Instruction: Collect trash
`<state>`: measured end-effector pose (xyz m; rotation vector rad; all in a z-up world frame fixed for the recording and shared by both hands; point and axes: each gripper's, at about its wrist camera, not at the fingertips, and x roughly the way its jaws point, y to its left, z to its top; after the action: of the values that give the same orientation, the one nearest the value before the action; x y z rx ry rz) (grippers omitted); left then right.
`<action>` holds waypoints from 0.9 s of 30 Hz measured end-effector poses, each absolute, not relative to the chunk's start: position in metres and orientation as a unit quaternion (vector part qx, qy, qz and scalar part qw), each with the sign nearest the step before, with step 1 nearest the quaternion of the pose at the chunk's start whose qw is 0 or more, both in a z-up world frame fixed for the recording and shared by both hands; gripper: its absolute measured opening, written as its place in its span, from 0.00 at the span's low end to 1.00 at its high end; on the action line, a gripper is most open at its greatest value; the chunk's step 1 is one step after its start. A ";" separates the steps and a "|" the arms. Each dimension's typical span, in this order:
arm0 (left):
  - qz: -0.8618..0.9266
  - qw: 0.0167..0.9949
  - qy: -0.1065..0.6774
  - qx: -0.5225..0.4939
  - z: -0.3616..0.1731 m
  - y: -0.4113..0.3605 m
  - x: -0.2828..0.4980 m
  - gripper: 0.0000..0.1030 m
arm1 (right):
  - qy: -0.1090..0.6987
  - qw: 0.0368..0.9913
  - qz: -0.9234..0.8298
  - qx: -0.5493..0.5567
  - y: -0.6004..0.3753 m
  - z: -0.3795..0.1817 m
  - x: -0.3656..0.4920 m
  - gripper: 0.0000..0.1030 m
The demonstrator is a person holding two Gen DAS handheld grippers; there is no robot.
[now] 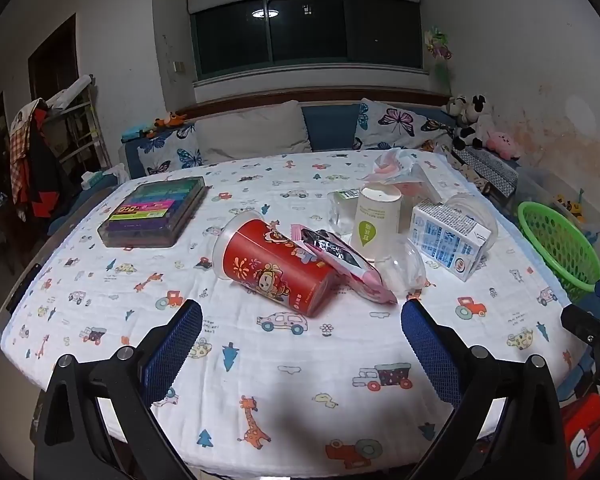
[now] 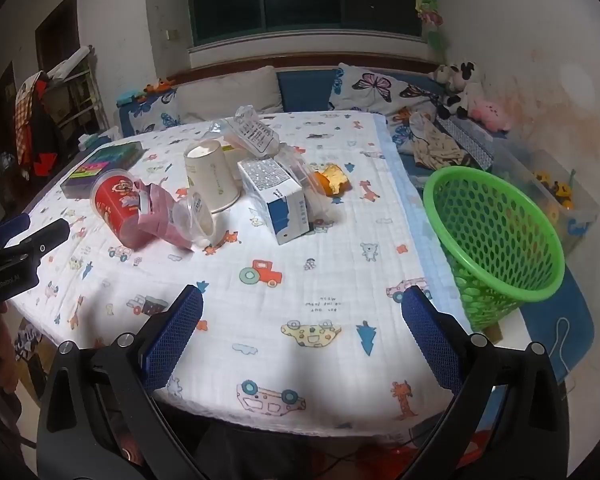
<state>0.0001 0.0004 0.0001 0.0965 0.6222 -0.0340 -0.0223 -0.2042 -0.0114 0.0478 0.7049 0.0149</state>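
Trash lies in a heap on the cartoon-print tablecloth [image 1: 260, 360]: a red cup [image 1: 276, 266] on its side, a pink wrapper [image 1: 340, 268] against it, a clear lid [image 1: 400, 268], an upside-down white paper cup [image 1: 376, 220], a blue-white carton [image 1: 448, 236] and clear plastic bags [image 1: 392, 168]. The right wrist view shows the red cup [image 2: 116, 204], paper cup [image 2: 210, 176], carton [image 2: 276, 196] and an orange peel [image 2: 334, 178]. A green basket [image 2: 496, 236] stands off the table's right edge. My left gripper [image 1: 302, 320] is open and empty, just short of the red cup. My right gripper [image 2: 302, 308] is open and empty over bare cloth.
A box of coloured pens [image 1: 156, 212] lies at the table's far left. A cushioned bench with pillows [image 1: 252, 132] and plush toys [image 1: 472, 124] runs behind the table. A clear bin of toys [image 2: 556, 196] sits beyond the basket.
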 end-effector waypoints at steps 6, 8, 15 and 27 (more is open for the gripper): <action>-0.019 0.951 0.303 0.049 0.000 0.000 0.000 0.94 | 0.347 0.938 0.009 0.028 -0.206 -0.012 -0.023 0.96; -0.018 0.952 0.303 0.049 0.001 0.000 0.000 0.94 | 0.347 0.938 0.008 0.026 -0.204 -0.011 -0.022 0.96; -0.016 0.952 0.301 0.050 0.004 -0.005 -0.002 0.94 | 0.342 0.939 0.008 0.025 -0.201 -0.009 -0.021 0.96; -0.026 0.956 0.290 0.043 0.011 -0.004 -0.007 0.94 | 0.330 0.944 0.010 0.030 -0.205 -0.005 -0.028 0.96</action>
<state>-0.0069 -0.0043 0.0112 0.0863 0.5893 -0.0522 -0.0276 -0.2046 -0.0046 0.0615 0.6717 0.0211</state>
